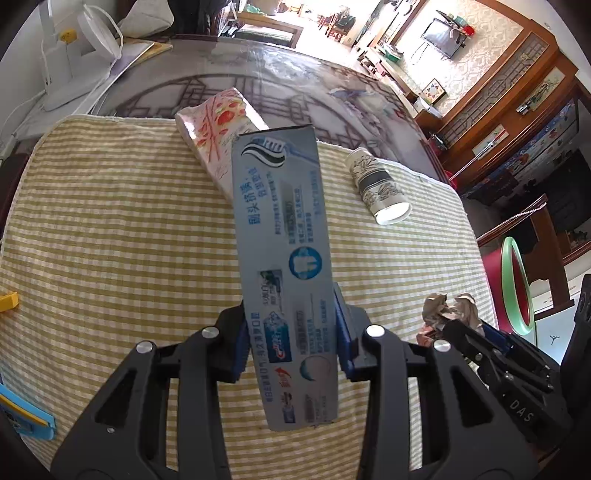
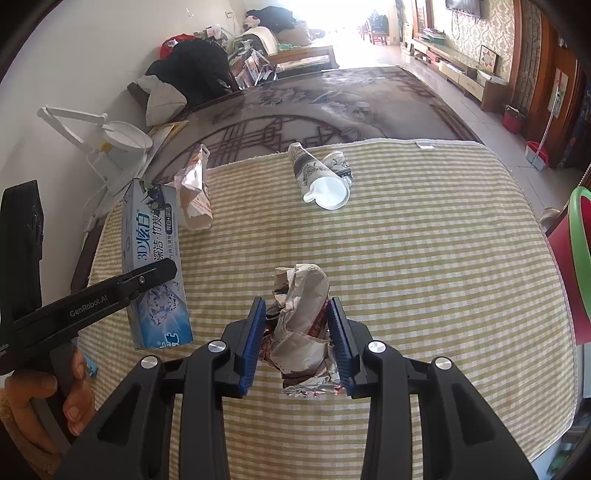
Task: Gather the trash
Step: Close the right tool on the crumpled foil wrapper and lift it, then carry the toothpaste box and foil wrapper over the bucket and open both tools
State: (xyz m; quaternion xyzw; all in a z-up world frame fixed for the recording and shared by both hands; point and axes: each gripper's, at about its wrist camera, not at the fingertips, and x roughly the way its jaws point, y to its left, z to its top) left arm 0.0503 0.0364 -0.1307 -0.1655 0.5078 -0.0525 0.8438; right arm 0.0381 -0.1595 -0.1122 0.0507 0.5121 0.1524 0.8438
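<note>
Left gripper [image 1: 291,334] fingers clenched on toothpaste box [image 1: 282,236] (lower third), right gripper [image 2: 297,341] fingers grasping crumpled wrapper [image 2: 303,314], both above checked cloth [image 2: 424,258], paper cups [image 2: 321,173] beyond.

Both fisheye views are lit by strong daylight from the far end of the room, where the doorway [image 2: 354,33] burns out to pure white. The glossy patterned tabletop [image 1: 280,85] carries pale glare streaks. The checked cloth [image 2: 424,258] is evenly bright, with only soft, faint shadows. Straight lines bow sharply toward the edges, and black vignette fills the corners. Print on the toothpaste box [image 1: 284,258] is partly smeared and unreadable; distant furniture is soft and hazy.
</note>
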